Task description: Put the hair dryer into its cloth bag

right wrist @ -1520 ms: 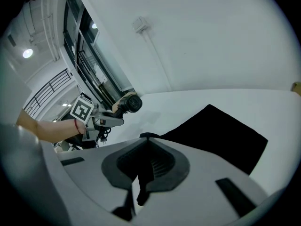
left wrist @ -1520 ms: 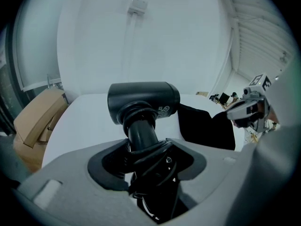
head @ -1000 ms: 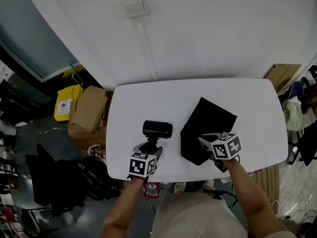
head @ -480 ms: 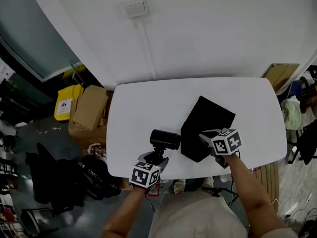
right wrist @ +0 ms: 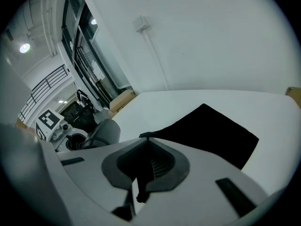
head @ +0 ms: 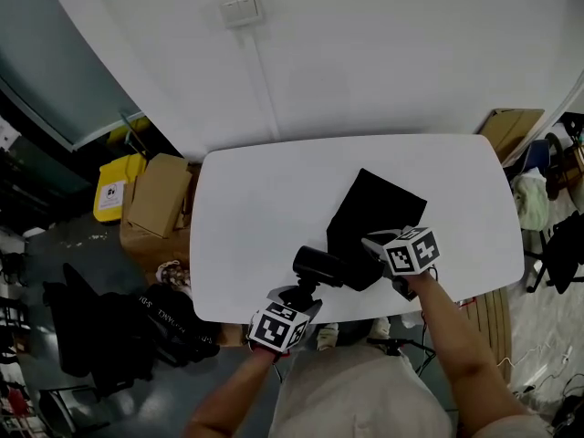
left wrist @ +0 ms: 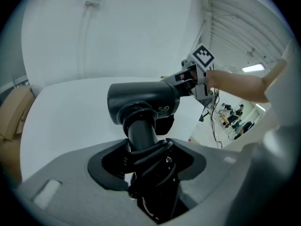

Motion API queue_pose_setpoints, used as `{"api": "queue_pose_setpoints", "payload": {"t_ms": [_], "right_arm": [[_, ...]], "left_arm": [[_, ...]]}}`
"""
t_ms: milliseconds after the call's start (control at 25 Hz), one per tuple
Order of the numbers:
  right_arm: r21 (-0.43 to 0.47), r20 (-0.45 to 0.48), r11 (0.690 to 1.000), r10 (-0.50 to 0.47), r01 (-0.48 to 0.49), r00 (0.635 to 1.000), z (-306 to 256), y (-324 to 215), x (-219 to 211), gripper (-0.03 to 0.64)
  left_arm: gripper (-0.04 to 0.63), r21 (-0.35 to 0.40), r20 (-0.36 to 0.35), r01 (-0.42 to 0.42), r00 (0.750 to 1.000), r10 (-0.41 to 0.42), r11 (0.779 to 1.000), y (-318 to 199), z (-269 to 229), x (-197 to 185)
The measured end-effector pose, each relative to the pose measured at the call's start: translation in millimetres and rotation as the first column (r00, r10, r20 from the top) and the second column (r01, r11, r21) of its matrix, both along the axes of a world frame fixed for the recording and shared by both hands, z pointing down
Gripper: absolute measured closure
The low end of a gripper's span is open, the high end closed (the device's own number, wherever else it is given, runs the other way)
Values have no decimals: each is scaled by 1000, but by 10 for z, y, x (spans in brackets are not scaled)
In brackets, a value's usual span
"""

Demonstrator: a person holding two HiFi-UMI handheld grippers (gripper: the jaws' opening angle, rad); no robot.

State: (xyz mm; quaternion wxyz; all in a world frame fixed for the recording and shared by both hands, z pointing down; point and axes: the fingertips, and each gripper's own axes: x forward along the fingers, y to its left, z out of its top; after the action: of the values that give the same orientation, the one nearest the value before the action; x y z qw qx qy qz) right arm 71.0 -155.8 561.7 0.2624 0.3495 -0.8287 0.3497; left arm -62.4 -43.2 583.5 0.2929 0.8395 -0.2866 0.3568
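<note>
On white oval desk [head: 255,208], flat black cloth bag [head: 379,210] near centre: limp, thin, near edge pinched in right hand-held gripper [right wrist: 142,147] at its 6 o'clock. At bag's 7 o'clock, black hair dryer [head: 318,265]: rigid, smooth, top-heavy; clamped by left hand-held gripper [left wrist: 150,154] on cord-wrapped handle, likely safest hold.

A white bench with rounded corners [head: 246,208] is spanning the middle of the head view, standing against a plain white wall. A white switch plate [head: 240,7] is sitting near the top of the frame, with a thin white conduit [head: 260,80] running down from it towards the bench. At the left, a yellow bin [head: 116,188] is standing beside a brown cardboard box [head: 160,194]. A black fabric bag [head: 169,322] is lying on the grey floor at lower left. A flat brown cardboard sheet [head: 506,128] is leaning at the right edge.
</note>
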Motion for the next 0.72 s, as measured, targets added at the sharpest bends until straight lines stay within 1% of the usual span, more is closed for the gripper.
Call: {"api": "queue_pose_setpoints", "payload": {"t_ms": [80,240,360,480,600,720], "right_arm": [[0,3,1000,2,-2,1000,-8,-5,-11,594],[-4,8,1000,3,-3,1000,-24,6,-36,594],[-6,16,1000,6,-6,1000,-47,6,-60,594],[-9,24,1000,6,-6,1000,-63,5,-93,594],[-10,30,1000,6,-6,1000,-75,15,-106,594],[-16,38,1000,9,-8,999,-78,27,-110,594]], "left_arm": [[351,22,52,-1,999,0,1000,2,60,8],[352,48,130,7,991,-13,999,-25,192,44],[351,51,177,17,984,-26,999,-37,262,100],[351,60,220,46,974,-58,997,-67,335,162],[351,61,240,64,968,-76,996,-67,397,269],[351,35,227,61,972,-67,998,-17,446,407]]}}
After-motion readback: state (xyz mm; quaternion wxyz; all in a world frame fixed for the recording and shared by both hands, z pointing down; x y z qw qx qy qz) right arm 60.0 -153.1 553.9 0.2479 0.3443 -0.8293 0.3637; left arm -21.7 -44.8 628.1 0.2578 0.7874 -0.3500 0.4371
